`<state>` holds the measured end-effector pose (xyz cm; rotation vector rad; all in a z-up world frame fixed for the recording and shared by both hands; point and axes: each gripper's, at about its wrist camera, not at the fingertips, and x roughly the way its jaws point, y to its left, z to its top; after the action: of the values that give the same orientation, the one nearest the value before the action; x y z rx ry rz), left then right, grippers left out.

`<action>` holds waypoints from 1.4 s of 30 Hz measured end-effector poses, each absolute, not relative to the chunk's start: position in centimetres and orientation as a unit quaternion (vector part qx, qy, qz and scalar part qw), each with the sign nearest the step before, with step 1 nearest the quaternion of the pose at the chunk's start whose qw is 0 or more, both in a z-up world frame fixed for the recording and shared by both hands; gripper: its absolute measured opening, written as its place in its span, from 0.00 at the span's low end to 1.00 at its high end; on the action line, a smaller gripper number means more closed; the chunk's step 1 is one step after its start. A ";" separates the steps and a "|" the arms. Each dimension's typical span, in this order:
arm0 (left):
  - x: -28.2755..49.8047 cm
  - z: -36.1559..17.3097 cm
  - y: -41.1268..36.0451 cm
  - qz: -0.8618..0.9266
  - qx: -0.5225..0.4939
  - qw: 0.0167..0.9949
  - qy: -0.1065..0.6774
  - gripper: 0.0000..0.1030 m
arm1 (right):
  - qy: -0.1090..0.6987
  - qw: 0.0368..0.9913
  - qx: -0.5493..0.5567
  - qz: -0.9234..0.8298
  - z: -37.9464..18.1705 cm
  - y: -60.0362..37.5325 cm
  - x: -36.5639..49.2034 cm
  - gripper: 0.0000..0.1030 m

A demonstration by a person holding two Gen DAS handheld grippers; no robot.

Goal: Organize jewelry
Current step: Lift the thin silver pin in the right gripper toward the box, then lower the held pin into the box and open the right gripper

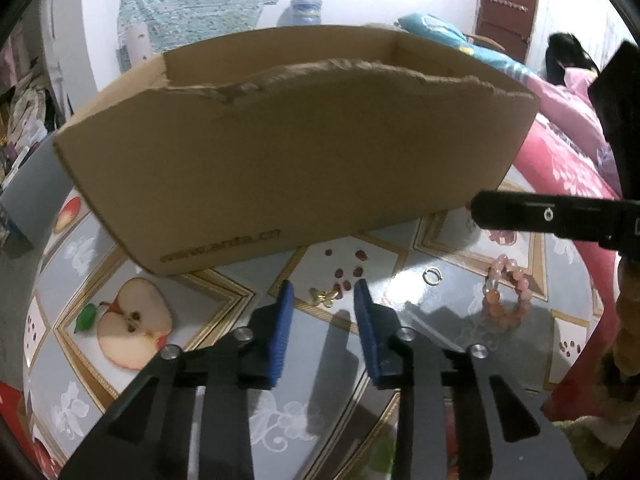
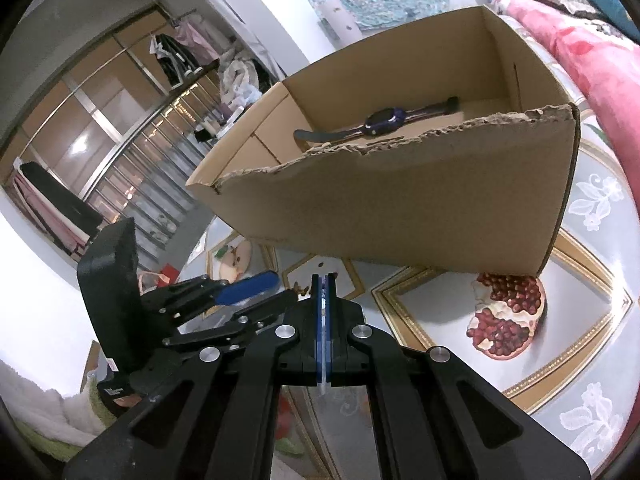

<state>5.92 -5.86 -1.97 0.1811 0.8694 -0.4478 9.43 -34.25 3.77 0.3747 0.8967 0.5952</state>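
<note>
A gold butterfly brooch lies on the patterned tabletop, just ahead of and between my left gripper's open blue fingers. A small metal ring and a pink bead bracelet lie to its right. A cardboard box stands behind them. In the right wrist view the box holds a dark blue wristwatch. My right gripper is shut with nothing between its pads, above the table in front of the box. The left gripper's blue finger shows at its left.
The right gripper's black body reaches in from the right in the left wrist view. The tabletop has printed fruit pictures. A pink floral quilt lies at the right edge. Wardrobe and clothes stand far left.
</note>
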 end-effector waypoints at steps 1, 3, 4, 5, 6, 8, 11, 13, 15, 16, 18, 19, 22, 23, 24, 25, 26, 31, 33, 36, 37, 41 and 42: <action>6.0 -2.1 -6.1 -0.215 0.091 0.877 0.421 0.23 | 0.424 0.842 0.179 0.283 3.7 -34.2 9.5 0.00; 6.3 -2.4 -6.6 -0.215 0.097 0.874 0.426 0.19 | 0.423 0.841 0.182 0.286 3.6 -34.3 9.6 0.00; 6.4 -2.5 -6.7 -0.213 0.100 0.872 0.429 0.17 | 0.422 0.840 0.184 0.288 3.6 -34.3 9.6 0.00; 6.5 -2.6 -6.8 -0.210 0.102 0.874 0.427 0.16 | 0.422 0.839 0.185 0.289 3.5 -34.3 9.6 0.00; 6.6 -2.6 -7.1 -0.208 0.104 0.874 0.427 0.15 | 0.422 0.838 0.186 0.290 3.4 -34.3 9.7 0.00; 6.8 -2.7 -7.3 -0.204 0.109 0.874 0.427 0.13 | 0.423 0.837 0.187 0.293 3.3 -34.3 9.8 0.00; 6.7 -2.8 -7.6 -0.201 0.119 0.874 0.425 0.11 | 0.422 0.836 0.188 0.296 3.2 -34.2 9.9 0.00; 6.7 -2.7 -8.1 -0.200 0.123 0.874 0.425 0.11 | 0.421 0.836 0.189 0.296 3.1 -34.3 9.9 0.00; 6.9 -2.7 -8.4 -0.200 0.125 0.874 0.425 0.11 | 0.420 0.836 0.191 0.297 3.1 -34.5 9.9 0.00; 6.9 -2.7 -8.5 -0.200 0.125 0.874 0.425 0.11 | 0.420 0.836 0.193 0.297 3.1 -34.6 9.9 0.00; 7.0 -2.7 -8.5 -0.203 0.122 0.873 0.427 0.11 | 0.418 0.836 0.194 0.297 3.1 -34.8 9.9 0.00; 7.0 -2.6 -8.4 -0.204 0.120 0.872 0.428 0.11 | 0.418 0.837 0.194 0.297 3.1 -34.9 9.9 0.00; 7.0 -2.6 -8.5 -0.204 0.119 0.872 0.429 0.11 | 0.415 0.838 0.195 0.296 3.2 -35.1 9.9 0.00; 7.0 -2.5 -8.4 -0.204 0.117 0.872 0.429 0.11 | 0.414 0.839 0.195 0.296 3.3 -35.1 9.8 0.00; 6.9 -2.4 -8.3 -0.205 0.115 0.872 0.429 0.11 | 0.413 0.839 0.194 0.295 3.3 -35.1 9.8 0.00; 6.8 -2.2 -8.2 -0.205 0.114 0.873 0.427 0.11 | 0.412 0.840 0.195 0.295 3.4 -35.2 9.7 0.00; 6.6 -2.0 -8.2 -0.206 0.113 0.874 0.426 0.11 | 0.411 0.841 0.194 0.295 3.5 -35.2 9.7 0.00; 5.6 -0.9 -7.5 -0.212 0.107 0.878 0.415 0.11 | 0.402 0.846 0.191 0.294 4.3 -35.2 9.2 0.00; 4.9 0.1 -7.3 -0.218 0.103 0.881 0.407 0.11 | 0.396 0.849 0.188 0.294 4.8 -35.1 8.9 0.00; 4.0 2.0 -6.8 -0.230 0.090 0.885 0.395 0.11 | 0.382 0.856 0.181 0.297 6.1 -35.0 8.3 0.00; 3.7 2.7 -6.6 -0.235 0.085 0.886 0.391 0.11 | 0.375 0.859 0.179 0.301 6.7 -35.0 8.2 0.00; 3.2 6.6 -5.6 -0.259 0.061 0.895 0.358 0.11 | 0.347 0.867 0.168 0.317 9.4 -34.7 8.2 0.00; 3.4 7.6 -5.5 -0.264 0.057 0.897 0.351 0.11 | 0.343 0.868 0.165 0.319 9.9 -34.6 8.4 0.00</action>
<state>3.43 -5.51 7.55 0.1177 0.7277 -0.5464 8.36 -34.64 9.93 0.3456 0.7171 0.6683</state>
